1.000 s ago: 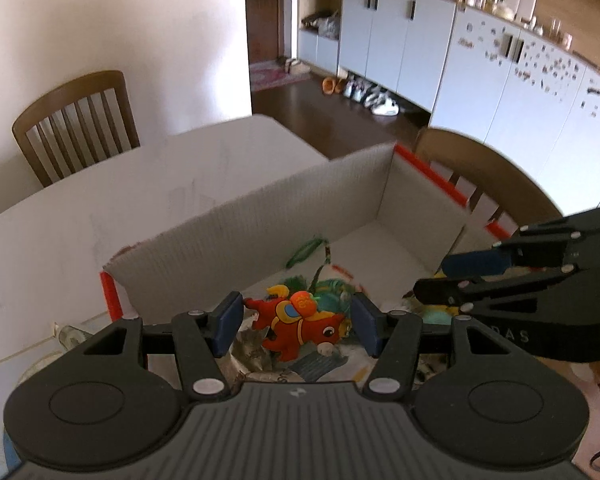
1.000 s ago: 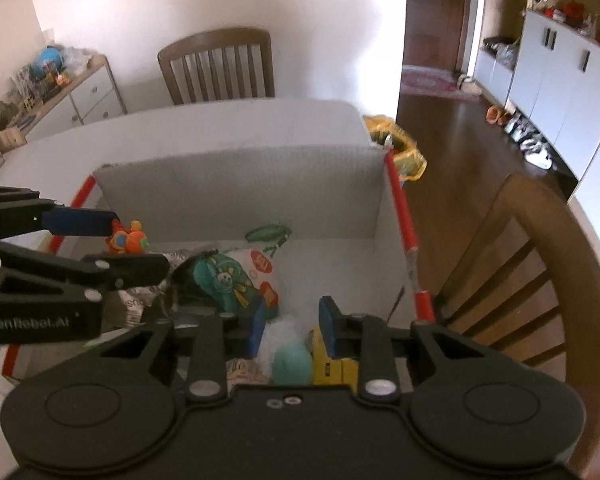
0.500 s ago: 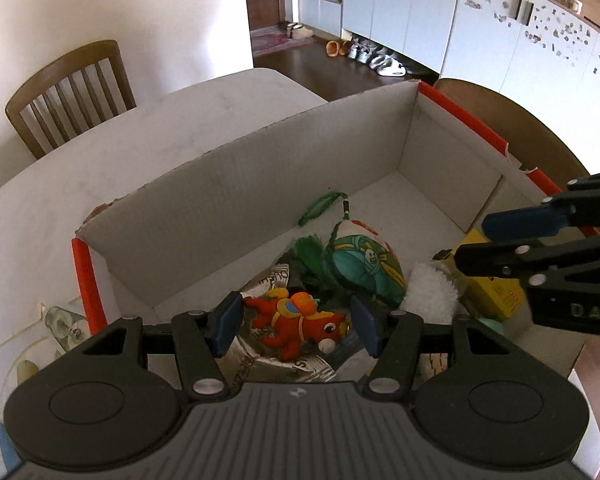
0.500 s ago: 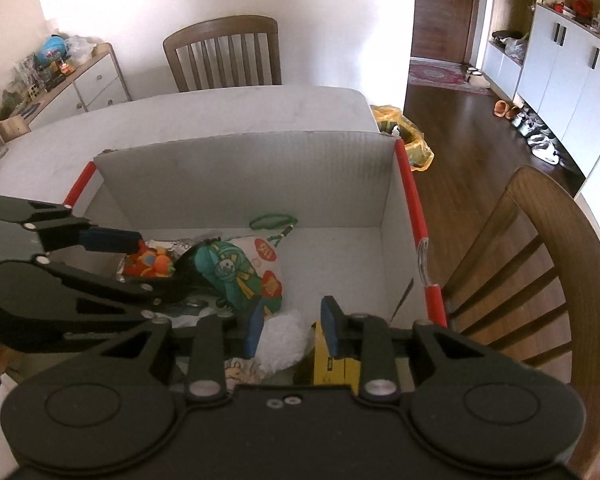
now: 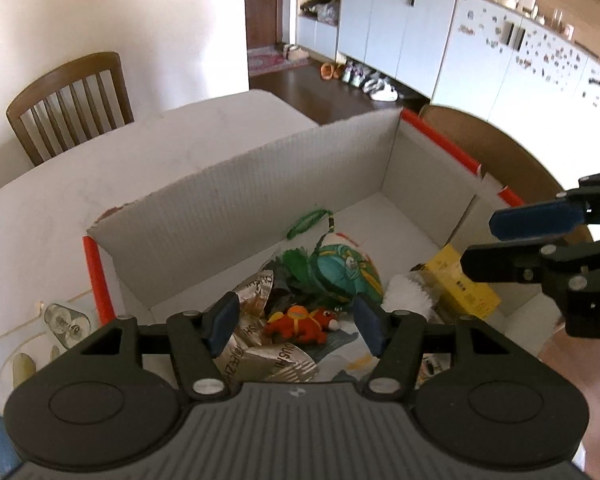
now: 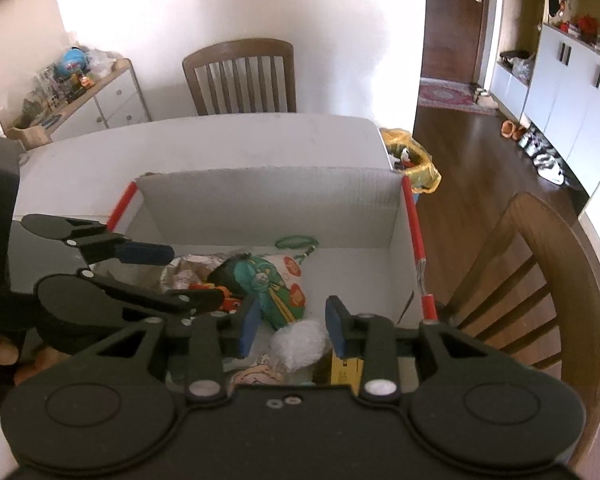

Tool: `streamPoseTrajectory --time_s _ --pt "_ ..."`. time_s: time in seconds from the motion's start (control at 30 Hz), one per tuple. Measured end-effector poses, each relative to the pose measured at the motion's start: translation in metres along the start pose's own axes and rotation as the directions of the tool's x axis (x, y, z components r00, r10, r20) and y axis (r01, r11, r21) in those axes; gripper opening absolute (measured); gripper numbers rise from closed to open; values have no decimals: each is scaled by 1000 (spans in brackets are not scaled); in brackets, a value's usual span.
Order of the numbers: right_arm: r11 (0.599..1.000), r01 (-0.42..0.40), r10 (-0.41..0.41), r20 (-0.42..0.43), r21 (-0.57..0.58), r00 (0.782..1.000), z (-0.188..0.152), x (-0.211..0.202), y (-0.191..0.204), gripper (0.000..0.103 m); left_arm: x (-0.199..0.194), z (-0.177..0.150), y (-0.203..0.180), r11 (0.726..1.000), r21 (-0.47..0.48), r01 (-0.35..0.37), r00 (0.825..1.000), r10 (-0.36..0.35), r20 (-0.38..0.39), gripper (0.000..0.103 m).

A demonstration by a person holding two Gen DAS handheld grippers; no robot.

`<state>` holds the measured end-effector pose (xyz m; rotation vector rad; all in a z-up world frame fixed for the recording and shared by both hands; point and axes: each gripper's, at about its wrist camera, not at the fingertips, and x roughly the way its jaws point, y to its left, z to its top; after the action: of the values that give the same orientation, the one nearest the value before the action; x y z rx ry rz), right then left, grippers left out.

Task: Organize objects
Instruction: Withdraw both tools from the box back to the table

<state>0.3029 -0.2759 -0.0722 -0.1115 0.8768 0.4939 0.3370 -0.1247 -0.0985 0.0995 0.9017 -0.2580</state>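
Note:
A white cardboard box [image 5: 260, 184] with red edges stands on the table and holds several objects. A small red-orange toy [image 5: 300, 322] lies loose in it on silver foil wrappers [image 5: 260, 344], below my left gripper [image 5: 292, 320], which is open and empty. A green printed pouch [image 5: 344, 270], a white fluffy ball [image 5: 406, 296] and a yellow carton [image 5: 460, 282] lie beside it. My right gripper [image 6: 292, 322] is open and empty above the white ball [image 6: 300, 342], near the box's front right [image 6: 414, 236].
A white table [image 5: 120, 168] carries the box. Wooden chairs stand at the far side [image 6: 240, 76] and right [image 6: 540, 280]. A clear plastic item [image 5: 66, 322] lies left of the box. White cabinets [image 5: 420, 32] line the far wall.
The red-orange toy was held up between my left gripper's fingers and now lies in the box. My left gripper has opened wider. The right gripper pulled back slightly.

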Motion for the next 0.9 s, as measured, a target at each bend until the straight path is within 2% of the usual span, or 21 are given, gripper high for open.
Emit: streamPoseTrajectory --time_s 0.4,0.67,0.77,0.9 --pt "1000 -17 18 67 -11 998 -4 -35 13 44 -55 -10 -8 1000 -23 19 992 -16 124 67" --pt "999 -33 35 91 -22 995 -10 -52 30 50 -96 -23 -4 998 -54 38 980 -27 199 67" --pt "999 -39 41 97 -24 994 -11 -56 38 51 -109 -29 0 998 -56 41 976 -28 218 72" --pt "999 -47 48 108 -12 993 -13 -61 51 55 -127 -39 10 996 -71 48 971 -30 237 72"
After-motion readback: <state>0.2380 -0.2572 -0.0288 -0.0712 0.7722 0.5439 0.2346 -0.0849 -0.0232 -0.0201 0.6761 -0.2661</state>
